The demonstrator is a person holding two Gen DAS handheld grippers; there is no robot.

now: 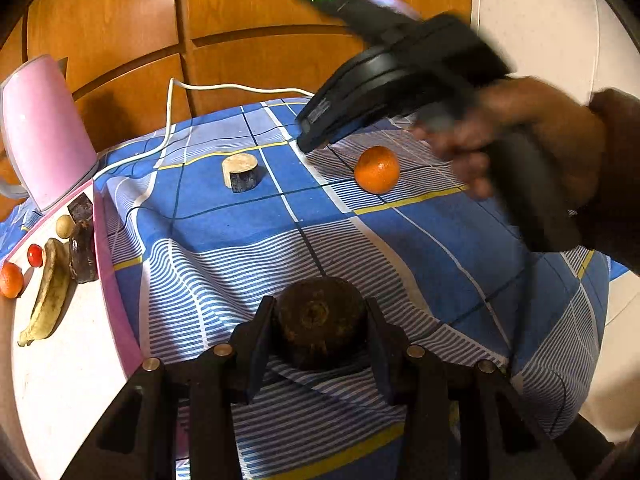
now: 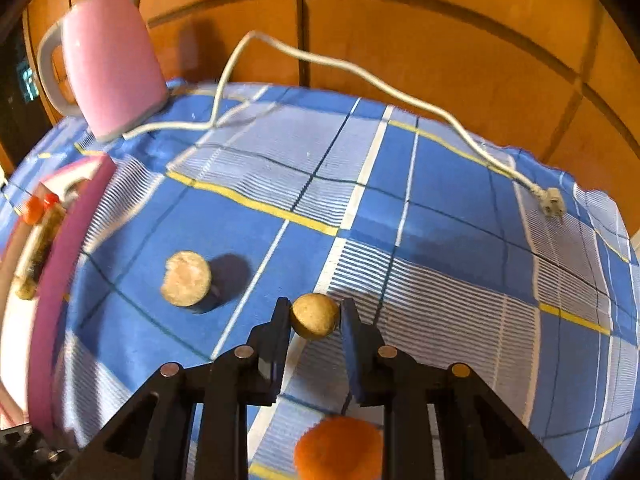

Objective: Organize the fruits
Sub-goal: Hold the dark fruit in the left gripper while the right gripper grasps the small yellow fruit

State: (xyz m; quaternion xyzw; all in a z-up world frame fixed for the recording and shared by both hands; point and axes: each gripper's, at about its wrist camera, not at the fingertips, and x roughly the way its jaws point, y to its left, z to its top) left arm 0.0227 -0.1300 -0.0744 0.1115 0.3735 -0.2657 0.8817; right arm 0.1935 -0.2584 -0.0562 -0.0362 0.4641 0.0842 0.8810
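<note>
In the left wrist view, the left hand-held gripper (image 1: 320,330) is seen pinching a dark brown round fruit (image 1: 320,330) between its two fingers, just above the blue checked cloth (image 1: 240,220) of the desk. This fruit is not shown in the right wrist view. In the same left view, a pink-rimmed white tray (image 1: 80,360) is seen at the left, and in it a banana (image 1: 50,292), a small red fruit (image 1: 35,255), a small orange fruit (image 1: 11,279), a pale round fruit (image 1: 64,226) and a dark piece (image 1: 83,254) are laid. In the right view the tray is only a blurred edge.

In the right wrist view, the right hand-held gripper (image 2: 315,315) is closed on a small tan round fruit (image 2: 315,316); the pads are touching it on both sides. From the left view this grip cannot be seen, only the blurred body of the gripper and the hand (image 1: 532,140) that holds it.

An orange (image 1: 377,169) is lying on the cloth near the right gripper; in the right view it is seen blurred under the fingers. A cut piece with pale top (image 2: 186,283) is lying apart, at the left. A pink kettle (image 2: 112,60) is standing at the far left corner, and only the right view shows the plug (image 2: 552,200) of its white cord.
</note>
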